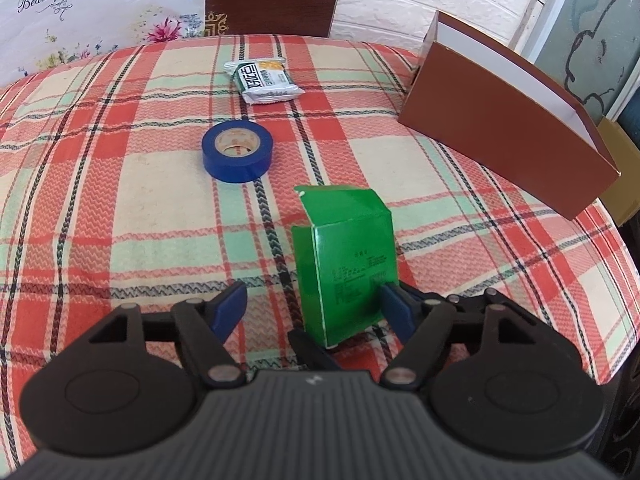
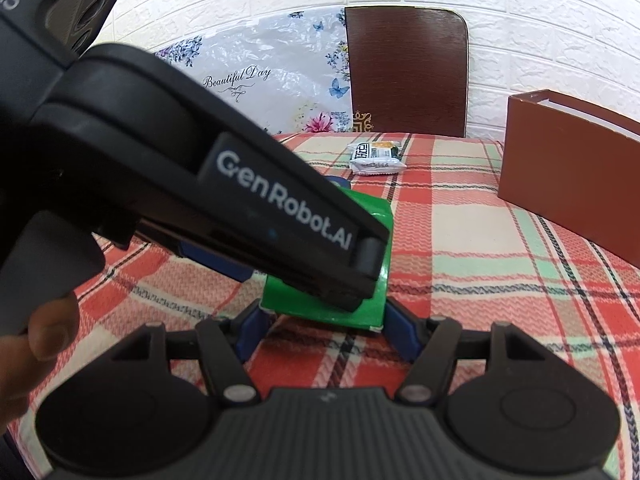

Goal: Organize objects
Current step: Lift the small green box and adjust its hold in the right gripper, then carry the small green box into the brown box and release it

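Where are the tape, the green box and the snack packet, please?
tape (image 1: 237, 151): left wrist view, blue top face of the roll.
green box (image 1: 350, 264): left wrist view, printed front face.
snack packet (image 2: 376, 157): right wrist view, middle of the wrapper.

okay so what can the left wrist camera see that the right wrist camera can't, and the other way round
Only the left wrist view shows the whole blue tape roll lying flat and the green box unobstructed, upright between the open jaws of the left gripper.

Only the right wrist view shows the left gripper's body crossing the frame, and the right gripper with open jaws flanking the box.

Both show the snack packet, the brown box, the brown chair back and the plaid tablecloth.
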Available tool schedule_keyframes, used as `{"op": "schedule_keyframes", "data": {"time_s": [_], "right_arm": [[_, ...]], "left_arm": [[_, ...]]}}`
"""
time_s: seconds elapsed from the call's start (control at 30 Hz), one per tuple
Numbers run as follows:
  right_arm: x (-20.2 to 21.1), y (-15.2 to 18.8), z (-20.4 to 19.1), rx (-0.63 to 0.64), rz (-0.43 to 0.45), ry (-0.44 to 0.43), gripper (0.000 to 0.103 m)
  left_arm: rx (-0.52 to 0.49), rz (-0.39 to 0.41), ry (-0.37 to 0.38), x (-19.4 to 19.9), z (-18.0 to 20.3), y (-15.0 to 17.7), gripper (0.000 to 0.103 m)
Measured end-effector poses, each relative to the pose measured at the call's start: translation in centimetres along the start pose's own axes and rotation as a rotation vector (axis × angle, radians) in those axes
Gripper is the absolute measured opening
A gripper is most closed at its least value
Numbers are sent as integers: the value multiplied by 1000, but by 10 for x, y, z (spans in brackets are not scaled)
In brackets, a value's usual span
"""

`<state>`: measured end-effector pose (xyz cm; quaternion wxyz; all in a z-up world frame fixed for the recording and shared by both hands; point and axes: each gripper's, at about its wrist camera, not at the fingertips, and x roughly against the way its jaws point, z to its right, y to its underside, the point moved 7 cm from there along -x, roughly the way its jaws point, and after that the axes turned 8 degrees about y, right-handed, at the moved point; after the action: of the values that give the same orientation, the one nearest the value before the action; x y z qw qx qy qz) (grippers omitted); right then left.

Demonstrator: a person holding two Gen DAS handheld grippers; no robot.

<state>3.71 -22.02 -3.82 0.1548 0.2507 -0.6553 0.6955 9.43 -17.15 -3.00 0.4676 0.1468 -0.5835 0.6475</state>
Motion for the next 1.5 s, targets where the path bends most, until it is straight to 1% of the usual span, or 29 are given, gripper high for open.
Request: {"op": "schedule_keyframes", "data": {"time_s": [0.17,0.33,0.5,0.57,0.73,0.8,0.93,1.03,1.2,1.3,1.37,1.4,1.47,1.5], "right_arm": [[1,0,0,10,-5,1,66],[2,1,0,26,-10,5,71],[2,0,-1,41,-16,14,74],[1,-1,-2,43,-21,13,76],[-2,-4,-1,47,-39,1,84],[-10,-1,-6,54,-41,6,86],[-29,-6,-3,54,-44,9,86],[-30,-7,-3,49,-48,5,87],[-33,-11,-4,44,-58,-3,89],[-44,-16,-5,44,-63,-1,89],[-44,-18,-6,44,-65,3,87],[-44,-19,-6,44,-63,6,83],[-44,-20,-5,38,-55,24,72],[-45,-20,-3,32,-51,29,64]], "left_arm": [[2,15,-40,2,-7,-1,77],[19,24,-48,2,-15,-2,77],[33,26,-38,2,-18,-1,78],[47,24,-23,1,-20,-1,78],[111,24,43,0,-30,-2,76],[115,29,60,0,-32,-2,72],[118,38,81,-1,-34,-2,67],[118,37,95,-1,-34,-3,63],[120,24,112,-4,-33,-7,59],[117,20,127,-8,-34,-11,56],[119,20,134,-10,-34,-13,52],[117,20,138,-10,-34,-12,50],[116,15,155,-10,-32,-11,41],[117,13,159,-9,-32,-11,40]]}}
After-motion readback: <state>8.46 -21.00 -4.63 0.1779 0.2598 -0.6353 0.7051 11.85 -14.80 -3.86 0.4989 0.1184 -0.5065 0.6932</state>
